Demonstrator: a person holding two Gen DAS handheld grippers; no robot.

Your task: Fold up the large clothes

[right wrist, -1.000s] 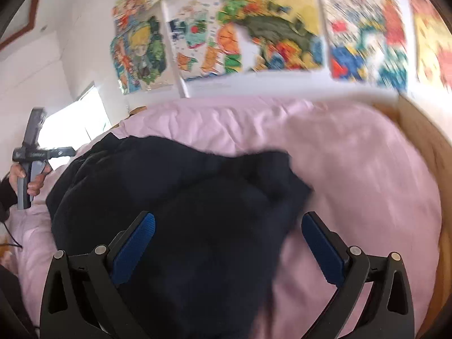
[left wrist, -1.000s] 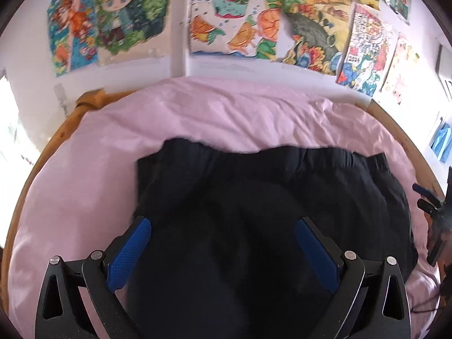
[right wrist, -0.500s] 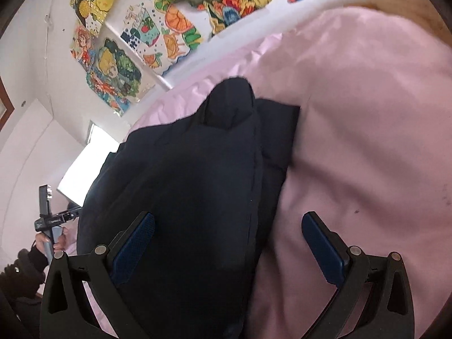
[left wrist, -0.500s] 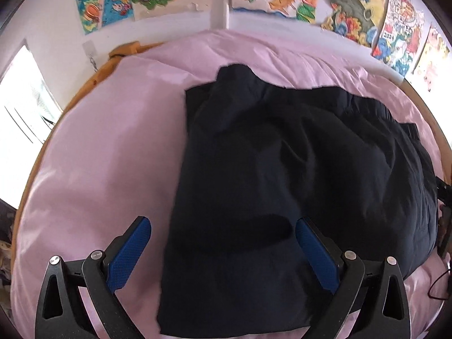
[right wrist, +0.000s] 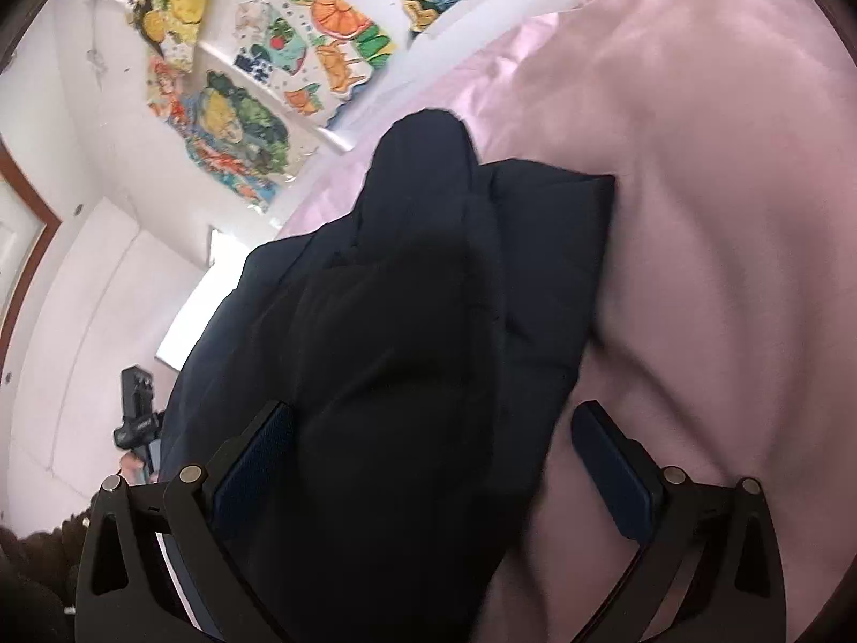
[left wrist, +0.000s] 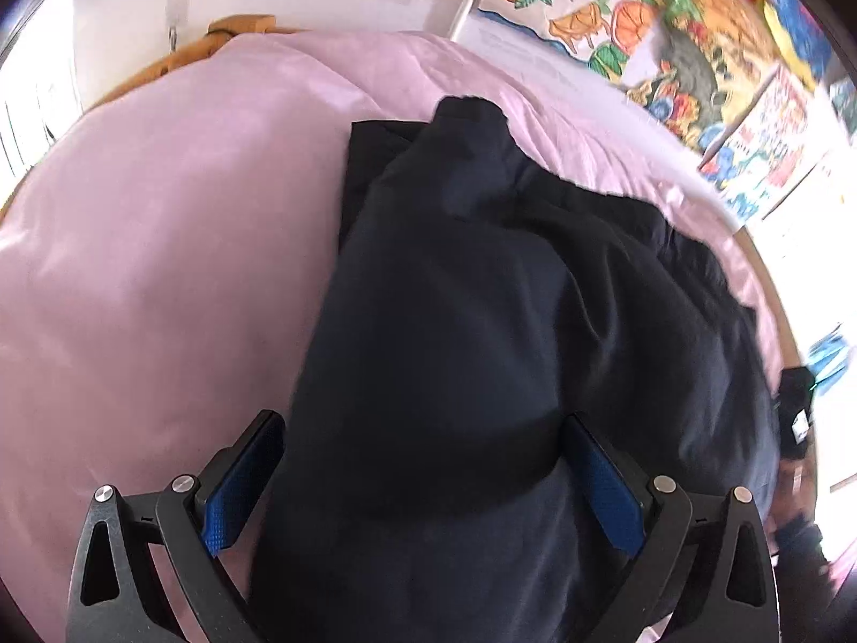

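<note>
A large dark navy garment lies folded in layers on the pink bedcover; it also shows in the right wrist view. My left gripper is open, its blue-padded fingers spread over the garment's near left edge. My right gripper is open over the garment's near right edge, with one finger above the pink cover. Neither holds cloth. The garment's near end is hidden below both views.
A wooden bed frame rims the bedcover. Colourful posters hang on the white wall behind. The other hand-held gripper shows at the right edge of the left view and at the left of the right view.
Both grippers have tilted down and moved closer over the garment. The wall has slid up out of view. Both stay open.
</note>
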